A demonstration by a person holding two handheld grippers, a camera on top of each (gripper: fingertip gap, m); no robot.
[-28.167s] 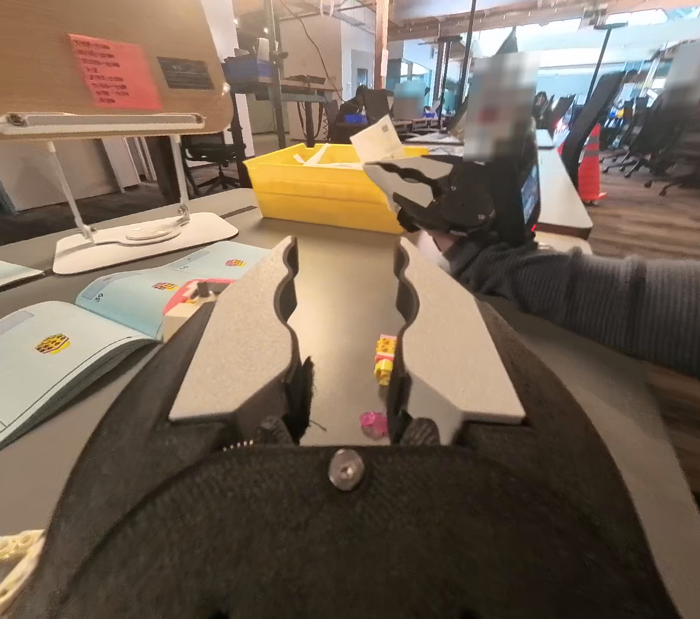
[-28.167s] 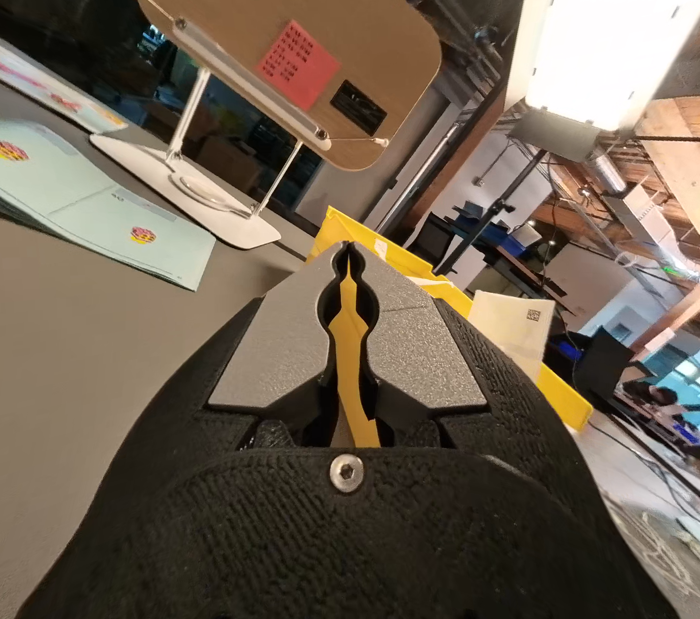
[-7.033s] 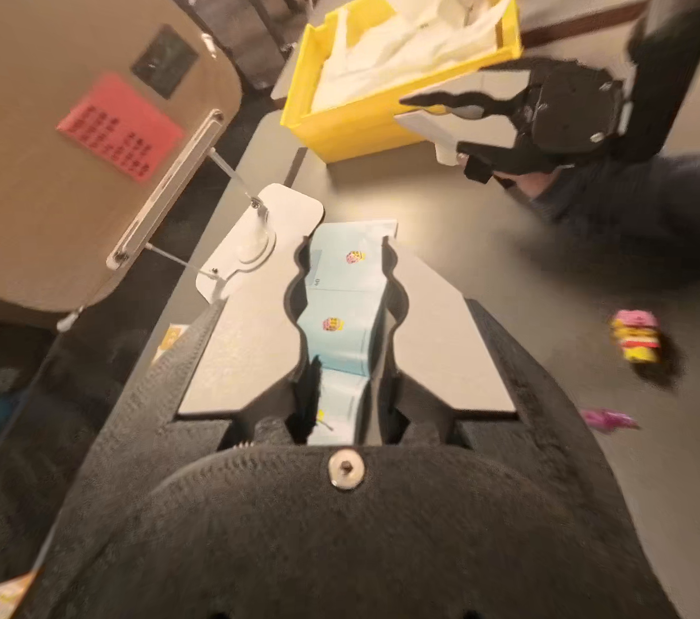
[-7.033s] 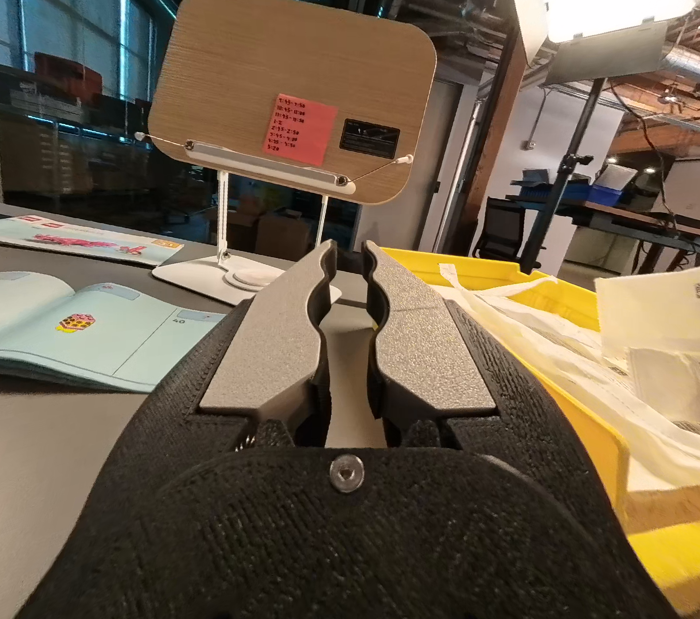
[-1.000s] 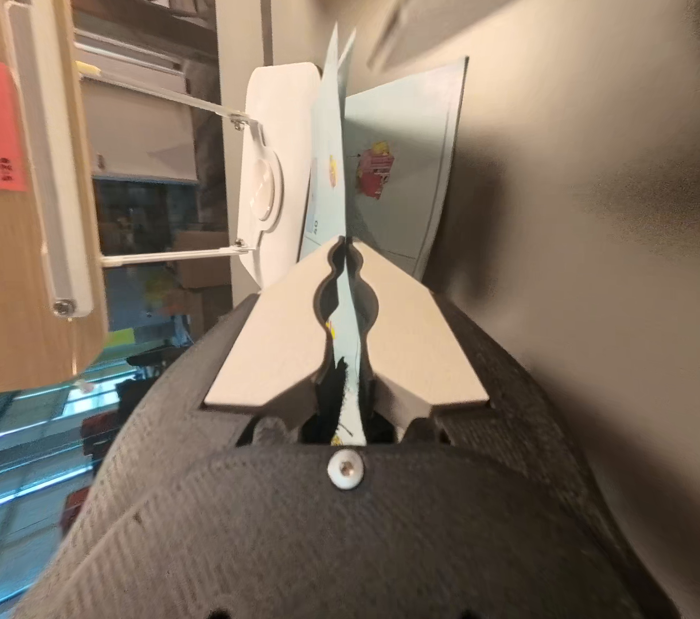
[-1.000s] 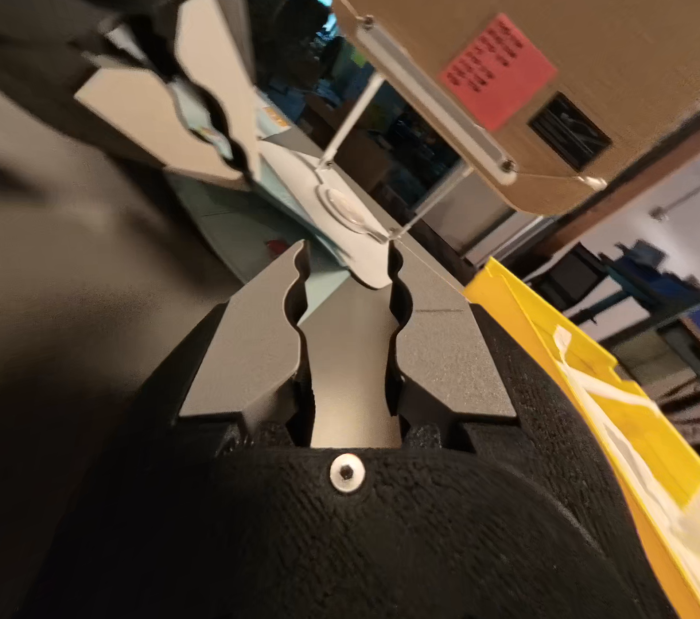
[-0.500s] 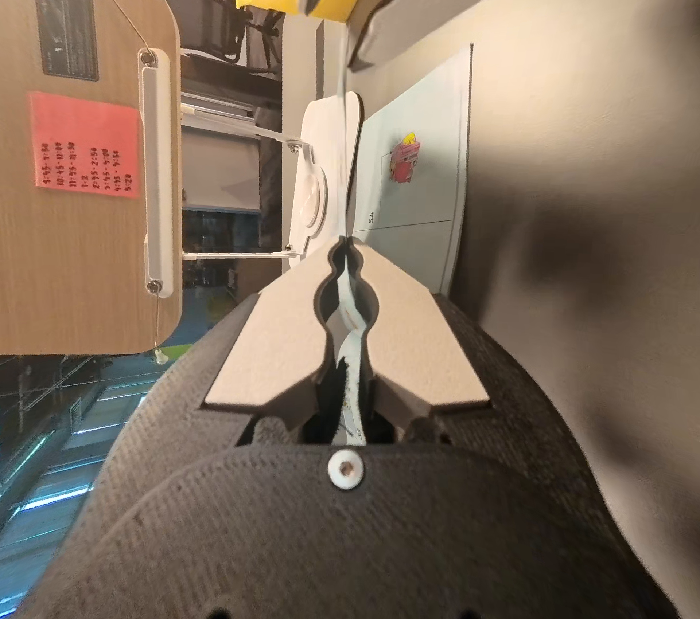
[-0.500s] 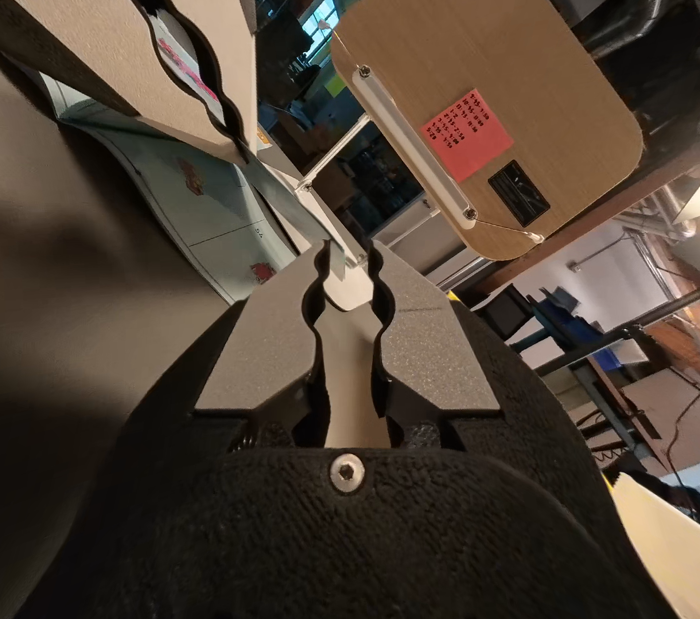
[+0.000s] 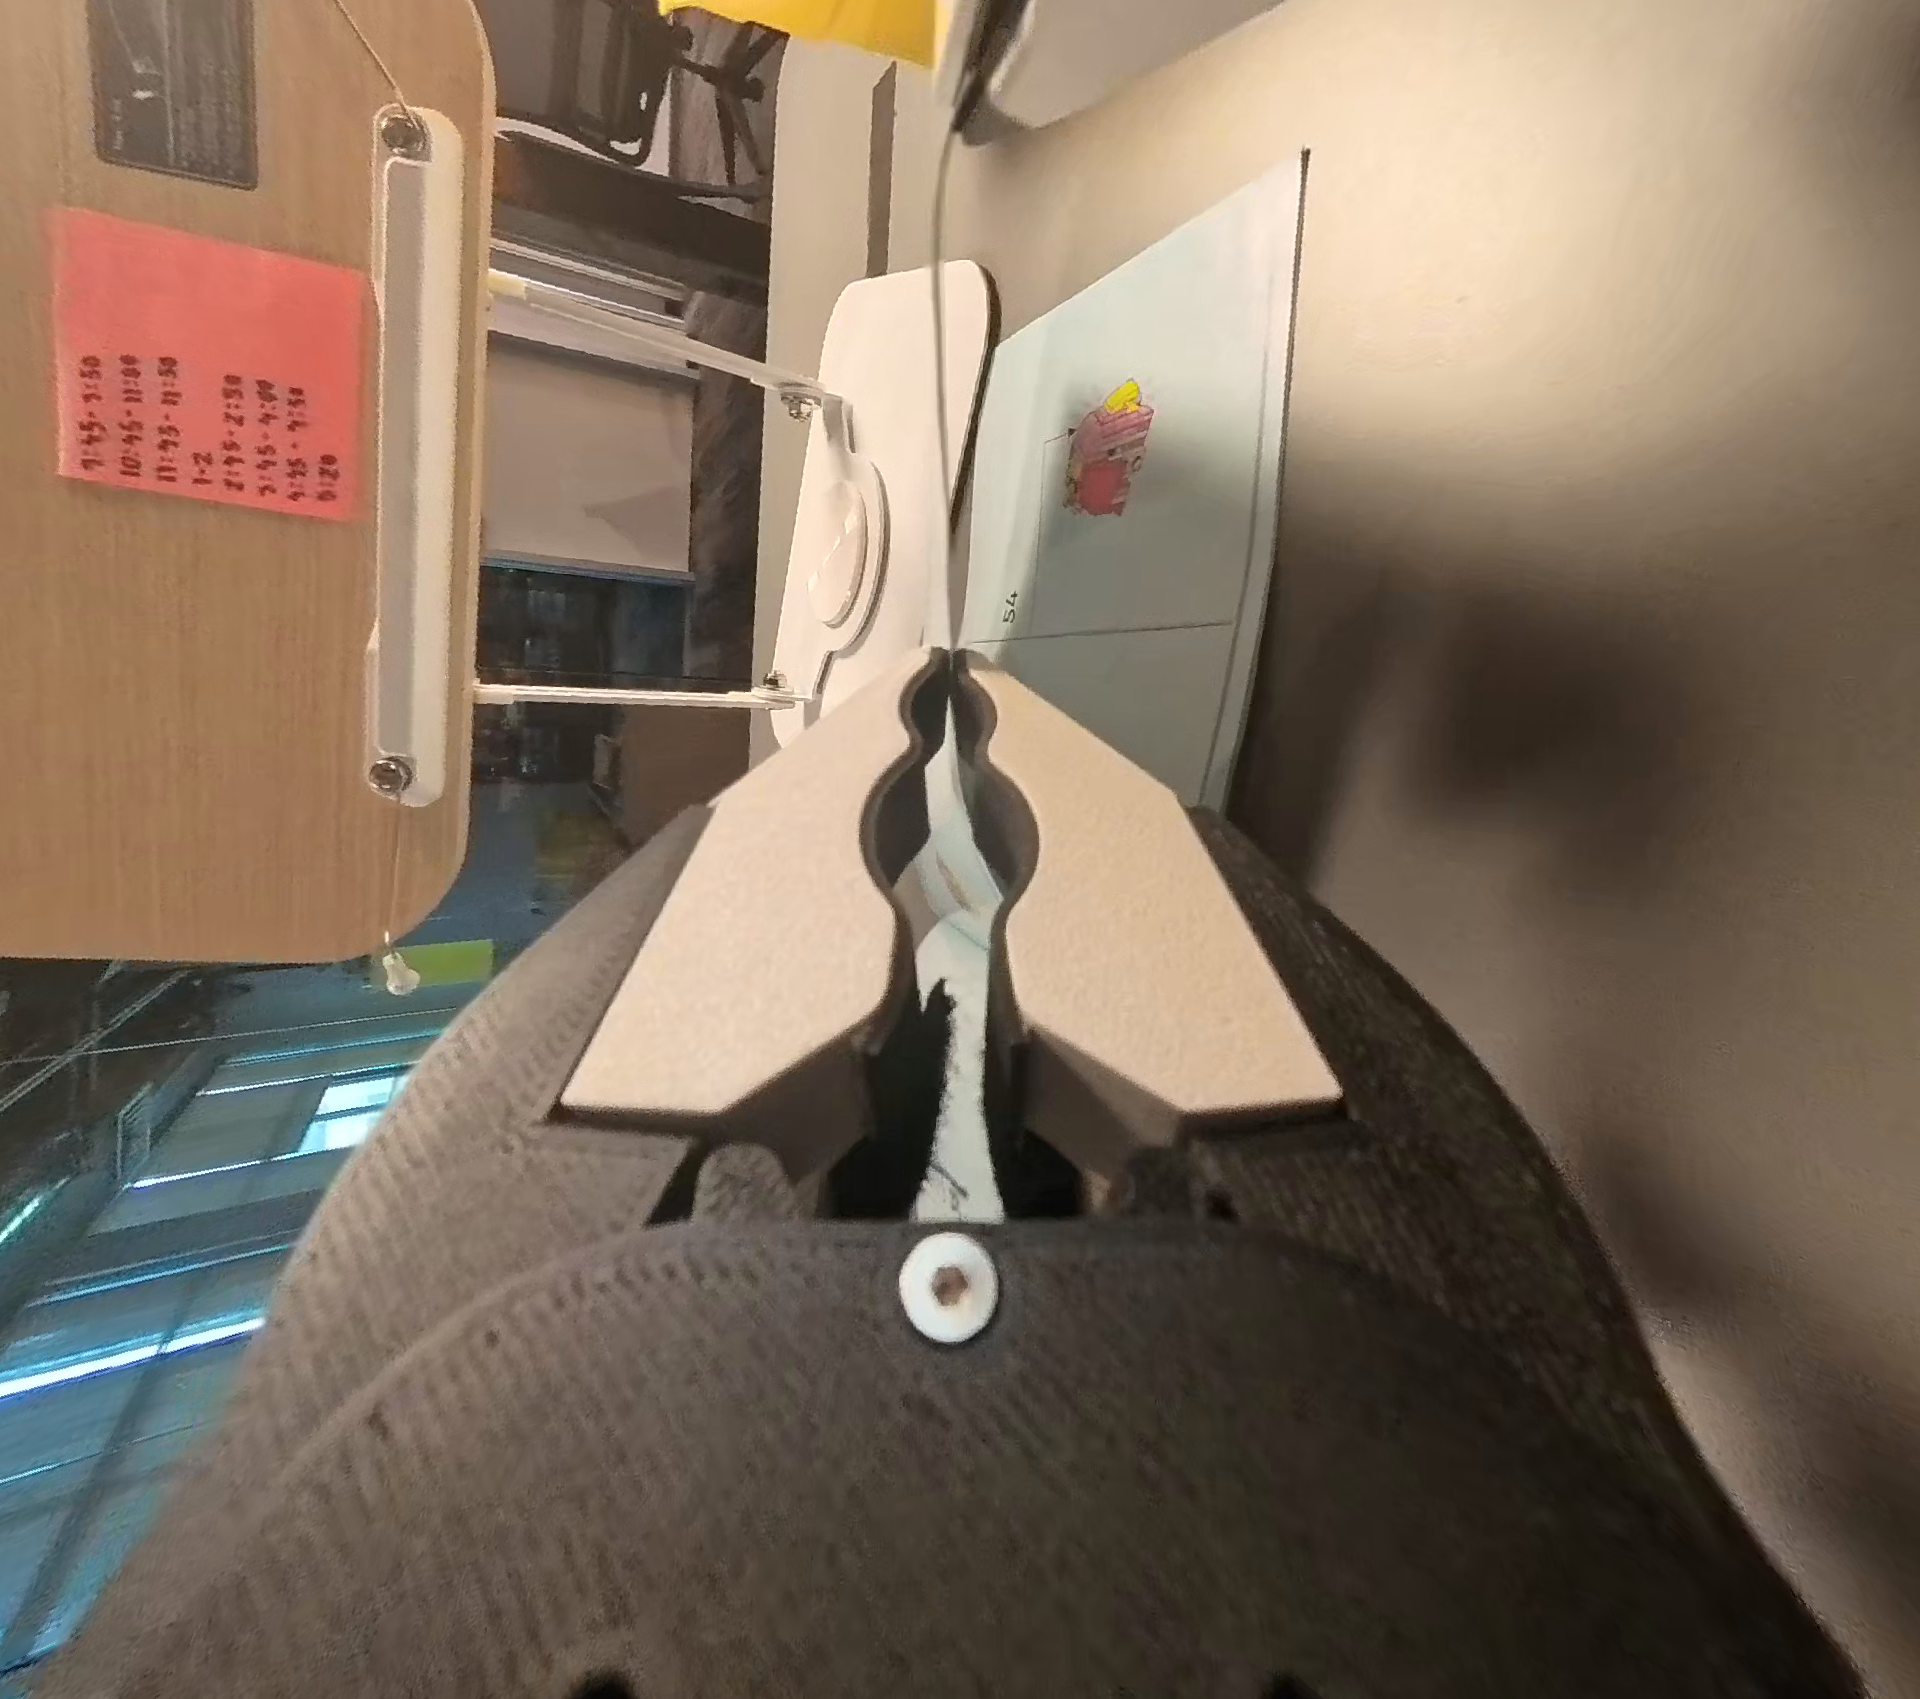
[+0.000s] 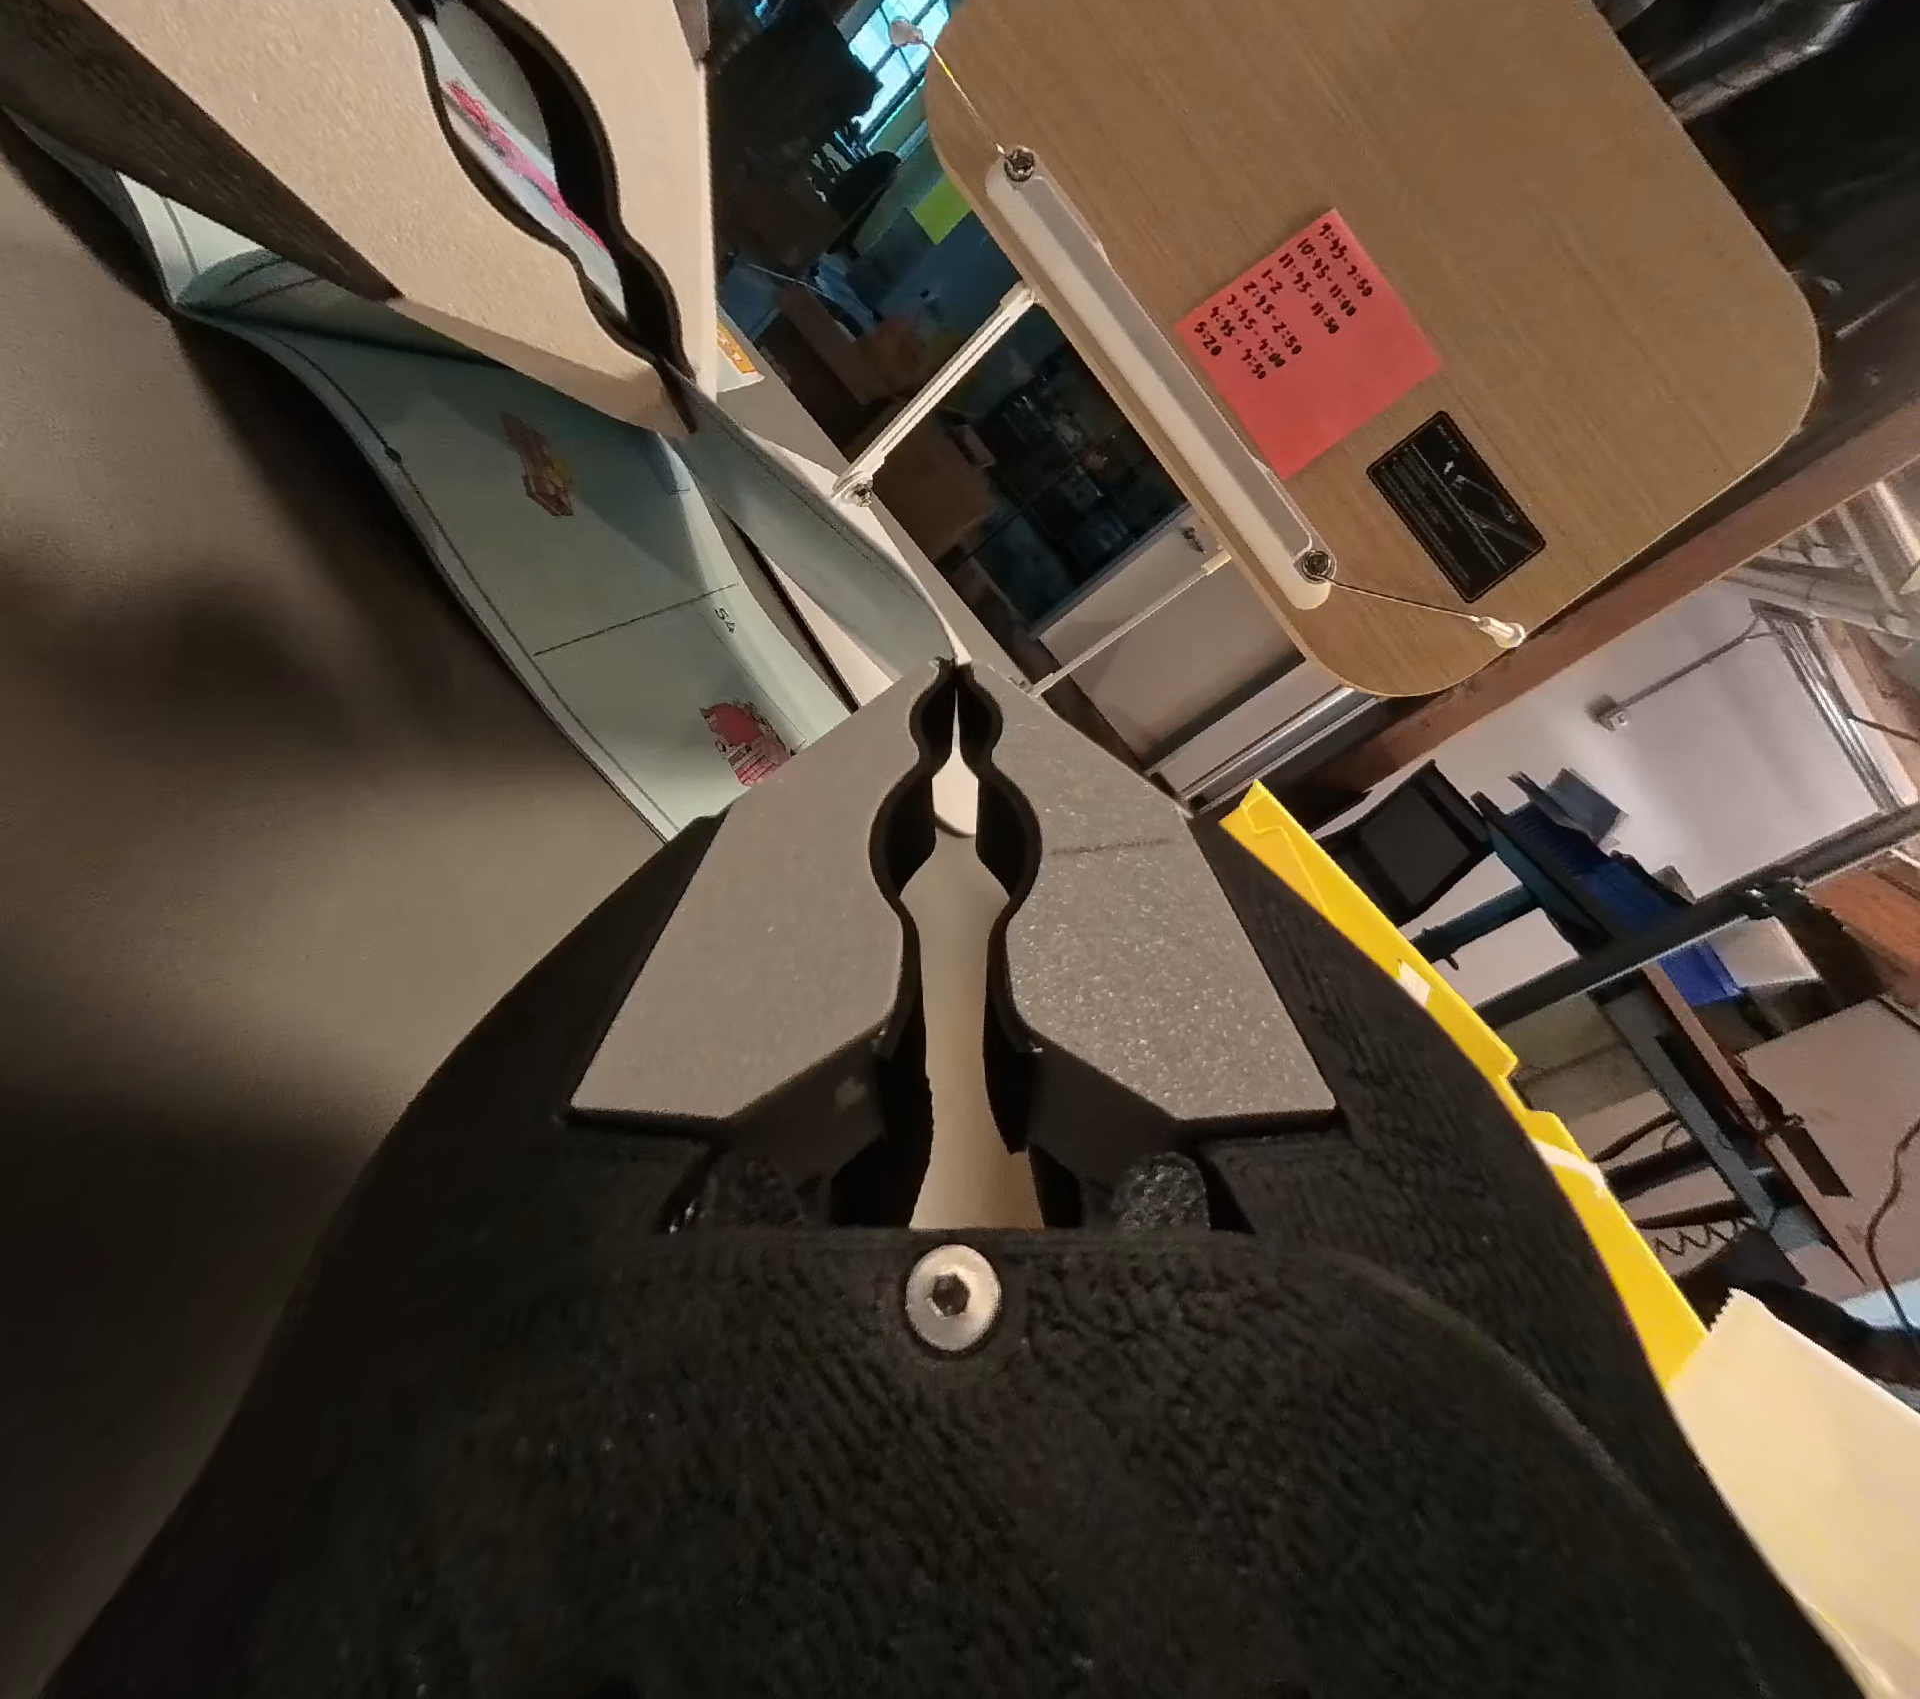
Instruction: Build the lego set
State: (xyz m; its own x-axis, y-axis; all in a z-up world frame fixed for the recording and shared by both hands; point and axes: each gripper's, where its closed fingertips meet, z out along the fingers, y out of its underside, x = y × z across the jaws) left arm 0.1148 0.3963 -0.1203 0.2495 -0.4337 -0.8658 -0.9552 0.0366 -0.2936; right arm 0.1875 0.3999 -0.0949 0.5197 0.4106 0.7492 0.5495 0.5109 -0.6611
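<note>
While left fingers (image 9: 810,870) pinch lifted booklet page (image 9: 940,361) edge-on, right fingers (image 10: 790,901) clamp its far corner.

Booklet (image 10: 582,548): open on the table (image 10: 208,818), left of the stand's base (image 9: 862,506).
Lifted page (image 10: 821,548): rises off the booklet, its near corner between the right gripper's (image 10: 954,681) closed fingertips, its far part pinched in the left gripper (image 10: 675,392).
Board (image 10: 1455,215): raised on rods above the base.
Bin (image 10: 1382,974): right, beyond the base.
</note>
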